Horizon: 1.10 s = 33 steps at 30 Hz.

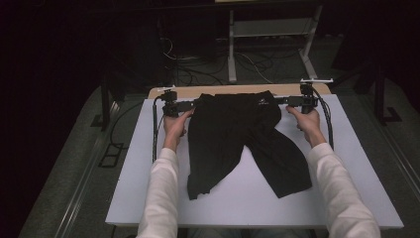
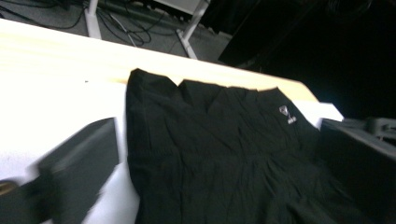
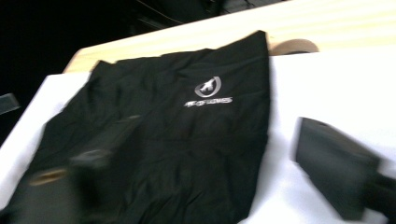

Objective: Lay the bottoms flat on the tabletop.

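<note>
A pair of black shorts (image 1: 237,134) lies flat on the white board (image 1: 346,163), waistband at the far edge and both legs spread toward the person. A small white logo (image 3: 208,88) sits near the waistband. My left gripper (image 1: 197,103) is at the waistband's left corner, its jaws wide open in the left gripper view (image 2: 219,126) with the shorts (image 2: 210,154) lying between and beyond them. At the right corner my right gripper (image 1: 281,100) is open too (image 3: 217,121), one jaw over the cloth (image 3: 177,154) and one over bare board. Neither grips the fabric.
The white board rests on a wooden table whose far edge (image 1: 223,90) shows just behind the waistband. Beyond it are a white desk frame (image 1: 232,49) and loose cables (image 1: 198,74) on the floor. Bare board lies to the right and front of the shorts.
</note>
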Available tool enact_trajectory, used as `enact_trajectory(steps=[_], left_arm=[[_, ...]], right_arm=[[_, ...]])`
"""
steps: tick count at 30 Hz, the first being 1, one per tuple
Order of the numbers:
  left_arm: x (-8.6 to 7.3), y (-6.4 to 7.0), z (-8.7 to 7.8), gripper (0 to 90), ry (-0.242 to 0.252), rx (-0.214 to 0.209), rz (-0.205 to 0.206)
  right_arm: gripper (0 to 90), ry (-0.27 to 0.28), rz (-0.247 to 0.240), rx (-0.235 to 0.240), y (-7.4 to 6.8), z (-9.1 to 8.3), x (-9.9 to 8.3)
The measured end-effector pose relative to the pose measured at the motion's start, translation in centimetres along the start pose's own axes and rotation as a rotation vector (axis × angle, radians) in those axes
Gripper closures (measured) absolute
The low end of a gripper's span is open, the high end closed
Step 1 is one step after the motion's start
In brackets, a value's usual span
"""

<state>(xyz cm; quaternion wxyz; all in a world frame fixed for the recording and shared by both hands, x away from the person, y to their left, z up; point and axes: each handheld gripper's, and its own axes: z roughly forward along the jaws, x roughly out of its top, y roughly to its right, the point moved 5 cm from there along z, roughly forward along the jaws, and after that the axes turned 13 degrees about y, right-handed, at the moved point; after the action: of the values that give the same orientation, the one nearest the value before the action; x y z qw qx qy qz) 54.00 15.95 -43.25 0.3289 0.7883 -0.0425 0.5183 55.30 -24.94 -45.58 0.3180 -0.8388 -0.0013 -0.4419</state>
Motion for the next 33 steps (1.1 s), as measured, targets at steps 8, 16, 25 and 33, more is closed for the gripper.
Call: enact_trajectory(steps=[8, 16, 25, 33], left_arm=[[0.0, 1.8, -1.6, 0.3, 0.017, -0.032, 0.056], [-1.2, 3.1, -3.2, 0.3, 0.024, -0.064, 0.051], [-2.2, 4.3, -4.7, 0.3, 0.014, -0.089, 0.057], [-2.6, 6.6, -6.2, 0.3, 0.016, -0.140, 0.069]], right_arm=[[0.0, 0.008, -0.101, 0.047, -1.6, -2.5, -0.6], [0.0, 0.028, -0.109, 0.091, -2.0, -5.3, -1.8], [0.0, 0.025, -0.102, 0.114, -1.9, -8.3, -3.7], [0.0, 0.006, -0.115, 0.127, -2.5, -10.7, -5.7]])
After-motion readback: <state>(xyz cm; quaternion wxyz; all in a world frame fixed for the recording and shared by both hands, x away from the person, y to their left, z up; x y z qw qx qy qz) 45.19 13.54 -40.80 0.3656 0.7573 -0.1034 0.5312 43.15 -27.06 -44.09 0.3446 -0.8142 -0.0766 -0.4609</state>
